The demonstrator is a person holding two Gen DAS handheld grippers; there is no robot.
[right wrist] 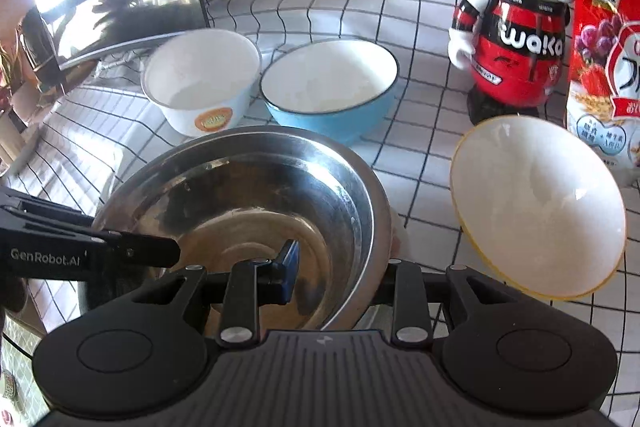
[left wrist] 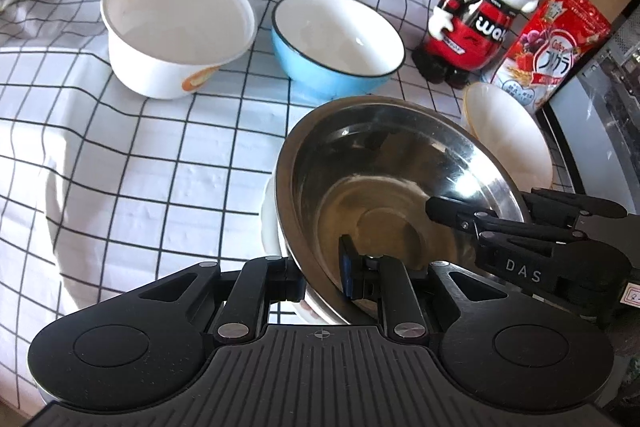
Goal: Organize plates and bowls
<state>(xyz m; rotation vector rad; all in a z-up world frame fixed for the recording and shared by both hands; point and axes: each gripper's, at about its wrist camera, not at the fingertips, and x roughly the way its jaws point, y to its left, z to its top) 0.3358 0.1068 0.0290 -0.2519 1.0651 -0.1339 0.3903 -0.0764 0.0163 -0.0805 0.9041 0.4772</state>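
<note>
Two claws gripped one wide, shallow stainless-steel bowl (left wrist: 384, 183) by opposite edges: our left claw (left wrist: 324, 277) was clenched on its near rim, one pad inside the wall and one outside, and our right claw (right wrist: 336, 267) pinched the rim on the other side in the same way. We held the steel bowl tilted, just in front of the sky-blue enamel bowl with a dark rim (left wrist: 336, 43), apparently over a white dish (left wrist: 270, 223) of which only an edge showed beneath it.

We judged the steel bowl stiff, light and slick; thin polished metal gives pads little bite, so the rolled rim was the sound place to grip, and two opposed grips would keep it from swinging. The enamel could chip if knocked.

Left of the blue bowl stood a deep white enamel bowl with an orange label (left wrist: 172, 27); to its right, near a red-and-white toy robot figure (left wrist: 480, 7) and a red cereal pouch (left wrist: 552, 43), lay a cream shallow bowl with a gold rim (right wrist: 536, 207).

Everything rested on a desk under a white cloth with a black grid (left wrist: 120, 167), wrinkled in places, so bowls might sit unevenly. Sunlight fell across it.
</note>
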